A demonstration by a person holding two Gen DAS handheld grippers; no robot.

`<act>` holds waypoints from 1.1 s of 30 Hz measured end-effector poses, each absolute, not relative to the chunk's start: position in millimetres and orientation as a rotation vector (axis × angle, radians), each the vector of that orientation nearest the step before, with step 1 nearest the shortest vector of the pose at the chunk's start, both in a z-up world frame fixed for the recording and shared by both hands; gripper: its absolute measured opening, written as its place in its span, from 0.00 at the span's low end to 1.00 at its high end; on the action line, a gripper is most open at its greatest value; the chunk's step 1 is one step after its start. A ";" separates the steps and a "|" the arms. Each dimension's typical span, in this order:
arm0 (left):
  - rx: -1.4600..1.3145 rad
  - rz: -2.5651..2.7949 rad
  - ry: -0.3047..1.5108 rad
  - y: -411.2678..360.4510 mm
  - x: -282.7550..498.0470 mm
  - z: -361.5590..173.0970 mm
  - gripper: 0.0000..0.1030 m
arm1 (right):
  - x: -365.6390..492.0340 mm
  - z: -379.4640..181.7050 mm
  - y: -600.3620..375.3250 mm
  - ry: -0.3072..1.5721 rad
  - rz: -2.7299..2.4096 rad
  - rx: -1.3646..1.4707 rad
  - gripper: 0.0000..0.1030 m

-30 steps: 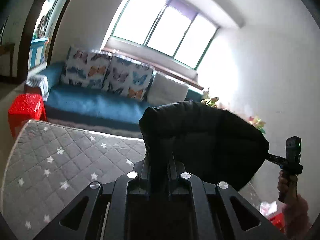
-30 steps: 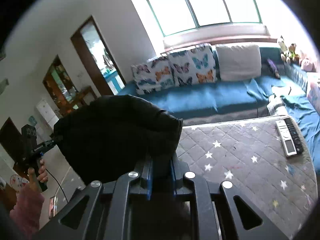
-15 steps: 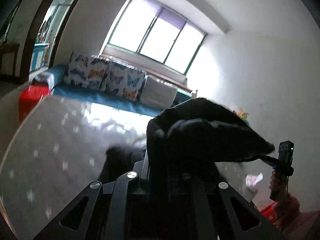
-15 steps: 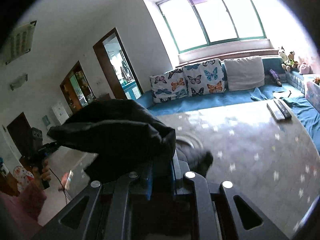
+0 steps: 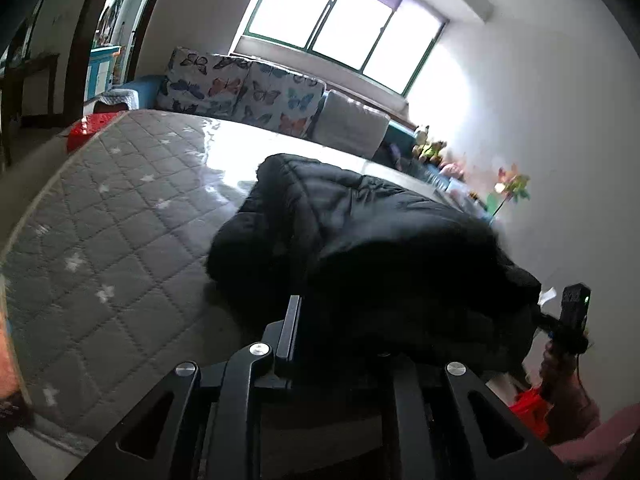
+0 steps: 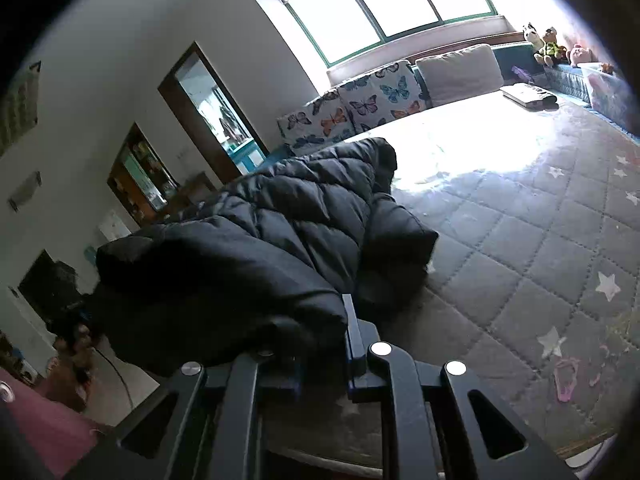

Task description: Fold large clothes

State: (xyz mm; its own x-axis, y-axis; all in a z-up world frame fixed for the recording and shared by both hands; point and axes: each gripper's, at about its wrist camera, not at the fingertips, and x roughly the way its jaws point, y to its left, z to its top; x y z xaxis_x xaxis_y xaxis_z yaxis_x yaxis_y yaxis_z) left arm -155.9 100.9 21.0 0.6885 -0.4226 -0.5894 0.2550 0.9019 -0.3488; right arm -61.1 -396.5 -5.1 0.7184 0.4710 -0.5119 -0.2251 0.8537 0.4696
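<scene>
Change: since a second ago you have brought the black puffer jacket down from mid-air; most of it now lies on the grey star-quilted mattress.
Jacket: its far end rests on the mattress in a rumpled heap, a sleeve bulging out to the side; the near edge drapes over both of your tools.
Left gripper: your jaws look parted, one finger showing beside the padded hem, the other hidden under cloth, so you cannot tell if any fabric is pinched.
Right gripper: one blue-edged finger shows at the hem; the other is buried in the jacket, so your hold cannot be told.
Surroundings: butterfly cushions line the blue sofa under the window; a remote control lies at the mattress's far edge.
</scene>
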 end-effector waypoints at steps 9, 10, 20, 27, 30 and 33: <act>-0.243 -0.356 0.646 102.7 -173.1 103.9 0.19 | -51.5 -19.3 -395.4 0.754 0.341 0.311 0.16; -0.244 -0.383 0.652 90.0 -159.4 114.1 0.20 | -49.3 -20.3 -397.4 0.784 0.326 0.308 0.16; -0.223 -0.478 0.849 -21.0 -35.0 121.4 0.54 | -93.4 24.4 -418.3 0.780 0.134 0.177 0.39; -0.086 -0.547 0.897 -52.7 -41.2 106.0 0.62 | -104.5 74.8 -347.6 0.646 0.241 -0.071 0.64; -0.101 -0.547 0.929 -51.7 -18.7 103.4 0.63 | -91.0 68.5 -302.4 0.654 0.329 -0.213 0.64; -0.137 -0.533 0.952 -42.0 6.5 112.4 0.64 | -77.6 56.4 -262.7 0.682 0.400 -0.328 0.64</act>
